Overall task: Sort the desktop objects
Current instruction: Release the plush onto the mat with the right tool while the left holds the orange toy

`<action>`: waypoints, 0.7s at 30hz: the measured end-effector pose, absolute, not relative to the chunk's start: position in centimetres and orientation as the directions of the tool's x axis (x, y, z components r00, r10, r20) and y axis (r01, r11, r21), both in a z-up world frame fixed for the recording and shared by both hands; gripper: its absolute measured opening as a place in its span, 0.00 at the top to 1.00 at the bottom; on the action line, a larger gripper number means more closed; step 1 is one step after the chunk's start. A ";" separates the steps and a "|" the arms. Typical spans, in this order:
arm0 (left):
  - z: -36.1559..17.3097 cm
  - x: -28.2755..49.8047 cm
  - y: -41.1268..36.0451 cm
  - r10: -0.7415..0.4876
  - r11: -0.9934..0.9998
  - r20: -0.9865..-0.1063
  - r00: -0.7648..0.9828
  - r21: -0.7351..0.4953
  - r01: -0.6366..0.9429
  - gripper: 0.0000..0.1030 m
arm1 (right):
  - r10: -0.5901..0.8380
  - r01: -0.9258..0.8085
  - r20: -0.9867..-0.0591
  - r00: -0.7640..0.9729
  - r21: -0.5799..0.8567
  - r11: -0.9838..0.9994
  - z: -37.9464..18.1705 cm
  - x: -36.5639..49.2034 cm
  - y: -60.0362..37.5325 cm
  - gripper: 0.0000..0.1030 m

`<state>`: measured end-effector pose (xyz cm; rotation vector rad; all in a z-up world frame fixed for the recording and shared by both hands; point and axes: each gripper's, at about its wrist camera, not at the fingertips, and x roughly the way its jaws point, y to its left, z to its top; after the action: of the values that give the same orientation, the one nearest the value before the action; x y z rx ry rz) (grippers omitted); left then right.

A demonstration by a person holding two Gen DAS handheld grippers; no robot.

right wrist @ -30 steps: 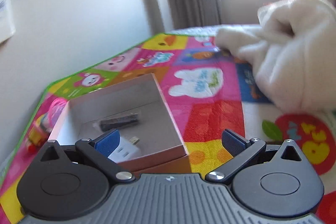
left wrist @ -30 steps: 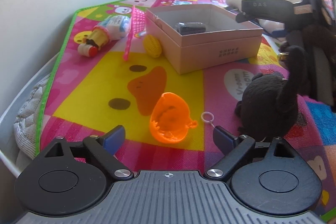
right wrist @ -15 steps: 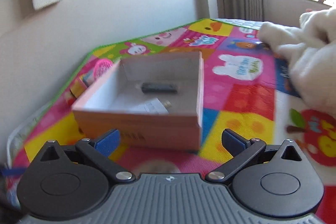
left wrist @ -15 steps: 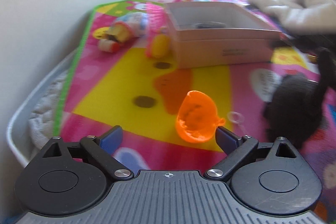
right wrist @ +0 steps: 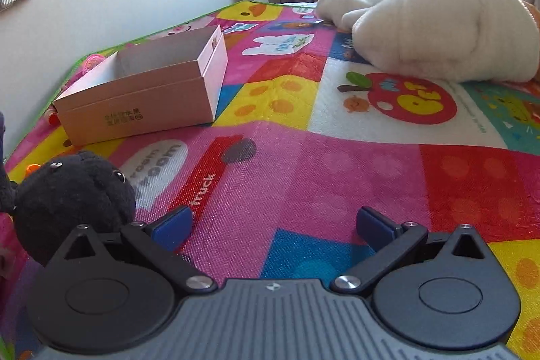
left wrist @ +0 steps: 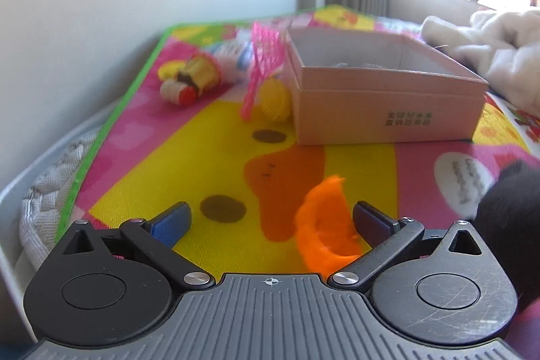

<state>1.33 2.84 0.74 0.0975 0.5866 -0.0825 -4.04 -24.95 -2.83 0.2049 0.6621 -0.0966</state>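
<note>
My left gripper [left wrist: 270, 220] is open and low over the mat, with an orange plastic chick toy [left wrist: 325, 225] between its fingers, close to the right finger. The open pink cardboard box [left wrist: 384, 100] stands beyond it; it also shows in the right wrist view [right wrist: 145, 93]. A black plush toy [right wrist: 72, 191] sits just left of my right gripper [right wrist: 273, 225], which is open and empty, low over the mat. The black plush also shows at the right edge of the left wrist view [left wrist: 509, 218].
A yellow ball [left wrist: 273, 97], a pink net paddle [left wrist: 261, 70] and a toy bottle [left wrist: 195, 80] lie left of the box near the wall. A white plush [right wrist: 435, 19] lies at the back right. The mat's left edge [left wrist: 101, 140] drops off.
My left gripper has dropped lower and moved forward, so the orange chick now sits between its fingers. My right gripper has pulled back from above the box and down beside the black plush.
</note>
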 end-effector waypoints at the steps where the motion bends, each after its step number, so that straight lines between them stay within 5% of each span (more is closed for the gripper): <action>1: 0.8 1.0 2.7 -0.041 0.992 -0.541 0.840 0.078 0.099 0.00 | -0.018 0.154 -0.611 0.791 0.170 0.973 -2.9 -4.1 -25.1 0.00; 21: 1.0 1.4 3.0 -0.044 0.993 -0.566 0.823 0.066 0.098 0.00 | -0.062 0.188 -0.626 0.778 0.136 0.973 -3.0 -3.4 -24.3 0.00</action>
<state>1.43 3.02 1.02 0.0939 0.5990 -0.0756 -3.36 -24.27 -2.99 0.1958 0.6672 -0.1361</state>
